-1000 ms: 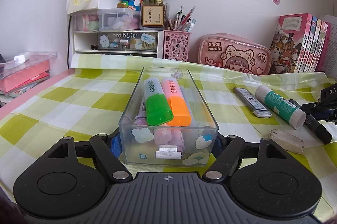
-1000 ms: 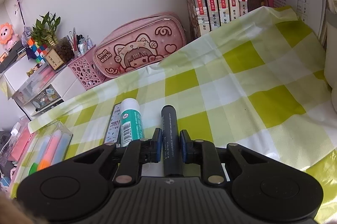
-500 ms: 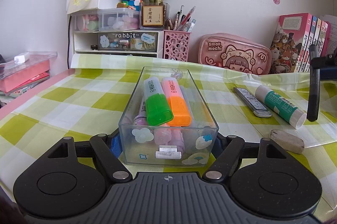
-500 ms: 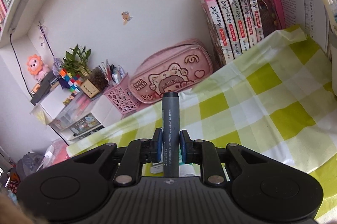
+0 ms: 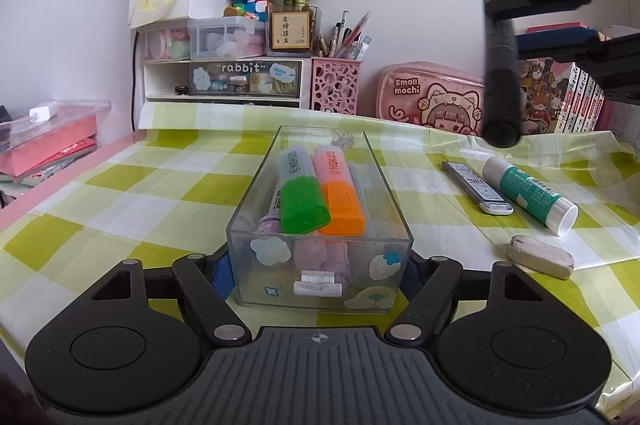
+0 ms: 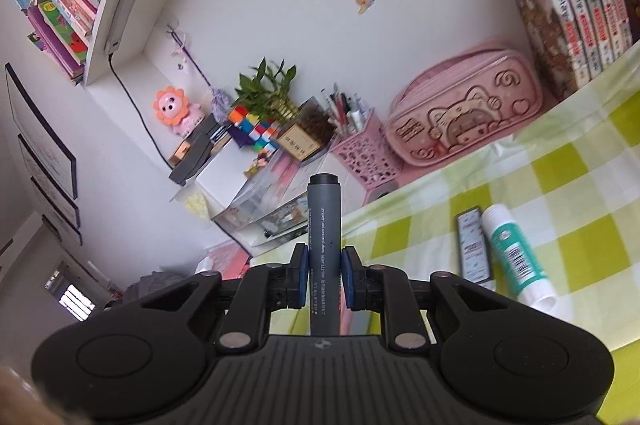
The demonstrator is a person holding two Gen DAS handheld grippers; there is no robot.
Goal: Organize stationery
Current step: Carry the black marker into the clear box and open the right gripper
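Marker (image 6: 324,249) clamped between the right gripper (image 6: 324,277) pads, lifted high above the checked tablecloth (image 5: 140,193), hanging near-vertical in the left view (image 5: 500,73). Left gripper (image 5: 319,269) spread wide around the near end of the clear box (image 5: 320,257), fingers against both sides. Green highlighter (image 5: 300,197) and orange highlighter (image 5: 340,193) inside. Glue stick (image 5: 528,193), flat refill case (image 5: 476,189) and eraser (image 5: 540,257) lying to the right on the cloth.

The clear box (image 5: 320,253) hides the left fingertips; the marker's (image 6: 324,245) lower end is hidden.
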